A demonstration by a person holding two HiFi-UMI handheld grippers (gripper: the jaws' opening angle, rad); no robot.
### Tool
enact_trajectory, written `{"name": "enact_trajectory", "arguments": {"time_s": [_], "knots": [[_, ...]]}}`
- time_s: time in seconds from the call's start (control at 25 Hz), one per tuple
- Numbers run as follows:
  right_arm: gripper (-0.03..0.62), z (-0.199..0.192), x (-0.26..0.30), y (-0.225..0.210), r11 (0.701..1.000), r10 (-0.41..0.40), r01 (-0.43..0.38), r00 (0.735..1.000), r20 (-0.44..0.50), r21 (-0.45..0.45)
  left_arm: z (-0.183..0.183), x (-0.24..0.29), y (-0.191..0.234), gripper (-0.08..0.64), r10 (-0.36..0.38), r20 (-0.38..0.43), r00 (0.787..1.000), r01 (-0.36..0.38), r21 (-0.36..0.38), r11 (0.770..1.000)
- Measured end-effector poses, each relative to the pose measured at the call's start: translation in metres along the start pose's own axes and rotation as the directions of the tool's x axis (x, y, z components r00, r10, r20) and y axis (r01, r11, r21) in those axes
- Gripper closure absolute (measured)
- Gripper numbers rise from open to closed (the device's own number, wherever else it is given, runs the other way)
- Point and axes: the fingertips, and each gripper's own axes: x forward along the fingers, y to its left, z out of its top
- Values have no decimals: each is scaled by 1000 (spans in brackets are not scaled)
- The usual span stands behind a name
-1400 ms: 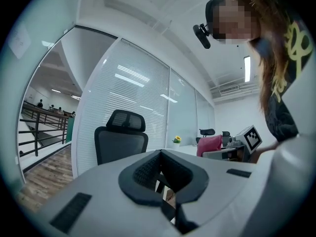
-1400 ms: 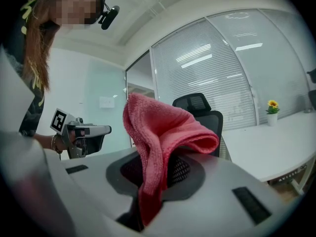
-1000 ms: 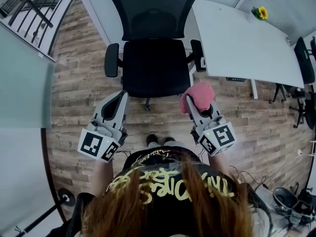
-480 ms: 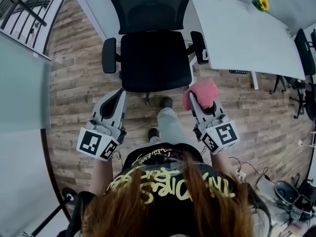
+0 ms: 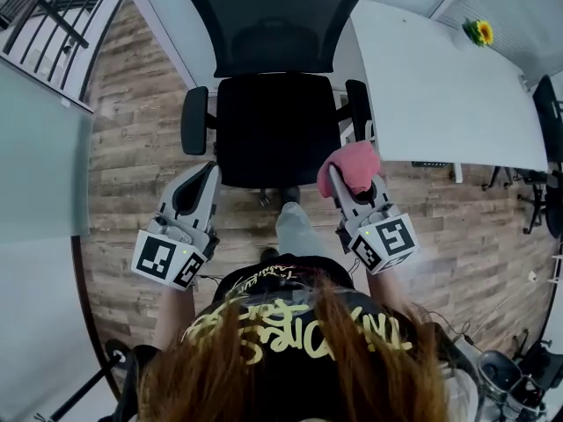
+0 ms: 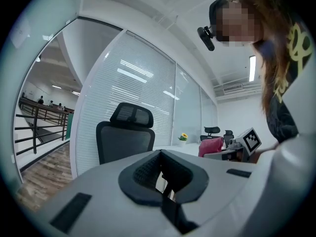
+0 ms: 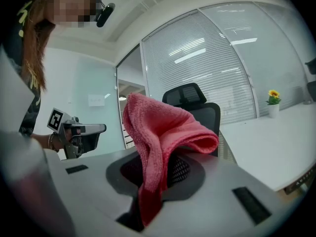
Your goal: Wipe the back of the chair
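Both jaws of the right gripper (image 5: 335,179) clamp the pink cloth (image 5: 354,163), which should meet the chair backrest (image 5: 273,20) ahead flat; the left gripper (image 5: 209,173) is closed, empty.

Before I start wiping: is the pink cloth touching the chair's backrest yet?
Apart. The head view shows the cloth, held by the right gripper, at the seat's front corner, with the whole seat lying between it and the backrest.

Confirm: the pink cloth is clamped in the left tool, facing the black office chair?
No: the pink cloth is clamped in the right tool, as the right gripper view shows; the left tool holds nothing. The black office chair is in front.
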Motion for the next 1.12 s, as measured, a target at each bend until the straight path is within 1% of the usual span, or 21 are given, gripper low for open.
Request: {"name": "enact_trajectory", "arguments": {"time_s": [0.16, 0.32, 0.36, 0.52, 0.6, 0.68, 0.88, 1.0, 1.12], "knots": [[528, 6, 42, -28, 1000, 23, -23, 1000, -3, 16, 6, 40, 27, 568, 21, 1, 1000, -21, 1, 1000], [528, 25, 83, -55, 999, 43, -43, 999, -2, 2, 25, 87, 48, 568, 23, 22, 999, -24, 15, 1000], [528, 31, 92, -60, 999, 51, -51, 999, 5, 10, 31, 98, 53, 568, 24, 31, 999, -25, 19, 1000], [528, 45, 122, -86, 996, 60, -61, 998, 25, 64, 43, 135, 67, 568, 31, 45, 998, -32, 26, 999], [528, 49, 133, -99, 991, 60, -62, 998, 24, 122, 43, 149, 72, 568, 38, 41, 998, -39, 19, 999], [528, 49, 142, -112, 985, 64, -67, 998, 22, 157, 42, 162, 77, 568, 51, 35, 998, -51, 13, 999], [528, 44, 167, -146, 981, 52, -53, 999, 6, 185, 39, 196, 90, 568, 86, 11, 996, -86, 12, 996], [528, 34, 182, -157, 978, 31, -28, 999, -10, 206, 40, 202, 97, 568, 98, 2, 995, -98, 15, 995], [528, 23, 198, -156, 975, 12, -3, 999, -39, 223, 37, 199, 111, 568, 103, -6, 995, -103, 14, 995]]}}
